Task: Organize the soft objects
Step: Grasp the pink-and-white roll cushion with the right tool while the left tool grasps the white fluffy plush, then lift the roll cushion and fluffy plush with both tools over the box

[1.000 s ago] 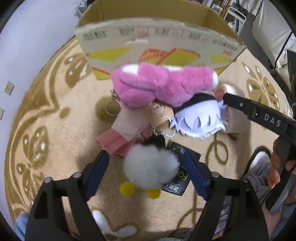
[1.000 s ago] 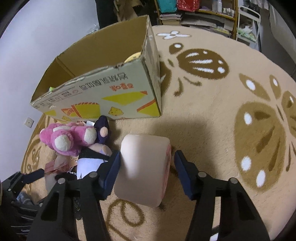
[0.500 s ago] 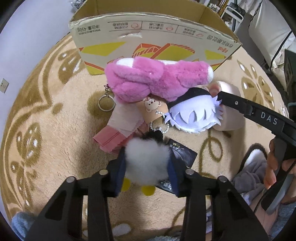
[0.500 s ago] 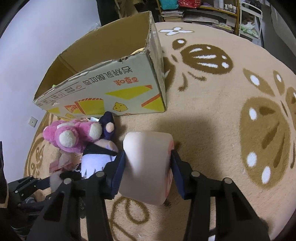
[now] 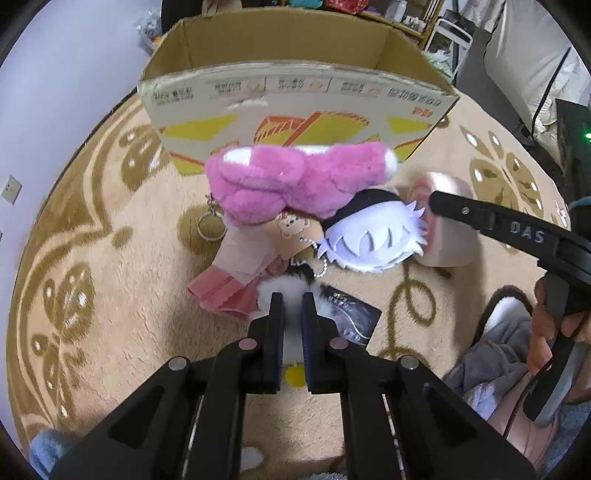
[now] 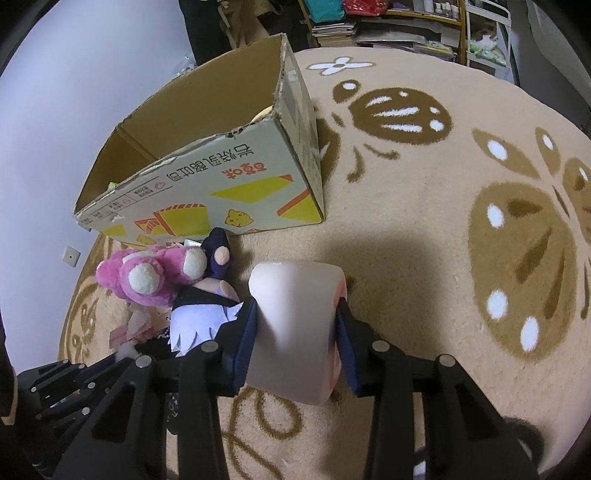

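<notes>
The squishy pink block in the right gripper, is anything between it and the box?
Nothing visible does. The squishy pink block sits in the right gripper, with bare carpet up to the cardboard box. The plush pile lies off to the side.

Patterned carpet; wall socket; bookshelves.

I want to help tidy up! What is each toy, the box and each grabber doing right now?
Left gripper: just closed, squeezing the white fluffy toy.
Right gripper: just closed on the beige squishy.
Box: open, upright on the rug.
Pink plush: lying by the box, untouched.
White-haired doll: lying on the rug.
</notes>
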The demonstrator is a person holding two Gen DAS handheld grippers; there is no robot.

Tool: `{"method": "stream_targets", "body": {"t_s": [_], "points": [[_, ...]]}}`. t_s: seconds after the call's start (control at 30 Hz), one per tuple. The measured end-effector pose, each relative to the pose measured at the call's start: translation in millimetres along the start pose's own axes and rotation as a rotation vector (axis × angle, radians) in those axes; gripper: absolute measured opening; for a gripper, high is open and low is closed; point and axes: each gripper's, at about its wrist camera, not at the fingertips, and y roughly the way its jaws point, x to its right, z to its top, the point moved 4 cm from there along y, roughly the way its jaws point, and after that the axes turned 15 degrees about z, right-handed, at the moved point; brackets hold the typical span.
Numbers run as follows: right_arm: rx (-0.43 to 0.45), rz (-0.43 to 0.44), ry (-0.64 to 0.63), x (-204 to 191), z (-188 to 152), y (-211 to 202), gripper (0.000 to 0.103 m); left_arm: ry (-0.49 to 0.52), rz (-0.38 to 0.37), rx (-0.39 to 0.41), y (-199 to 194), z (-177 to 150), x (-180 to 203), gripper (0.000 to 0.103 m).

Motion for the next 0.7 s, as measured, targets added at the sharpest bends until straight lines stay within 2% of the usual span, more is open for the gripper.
{"method": "stream_targets", "body": {"t_s": [0.43, 0.57, 0.63, 0.7], "points": [[0.001, -0.011, -0.012, -1.8, 0.7, -0.5, 0.043, -0.005, -0.016, -0.066, 22.1, -1.1, 4.0, 0.022], [-0.017, -0.012, -0.014, -2.2, 0.5, 1.6, 0.045, 0.002, 0.002, -0.058, 27.7, 1.7, 10.9, 0.024], [-0.026, -0.024, -0.019, -2.0, -0.7, 4.5, 0.047, 0.010, 0.018, -0.050, 30.3, 4.3, 16.8, 0.031], [-0.027, -0.031, -0.022, -2.0, -1.4, 6.7, 0.047, 0.023, 0.053, -0.048, 34.0, 4.9, 21.9, 0.032]]}}
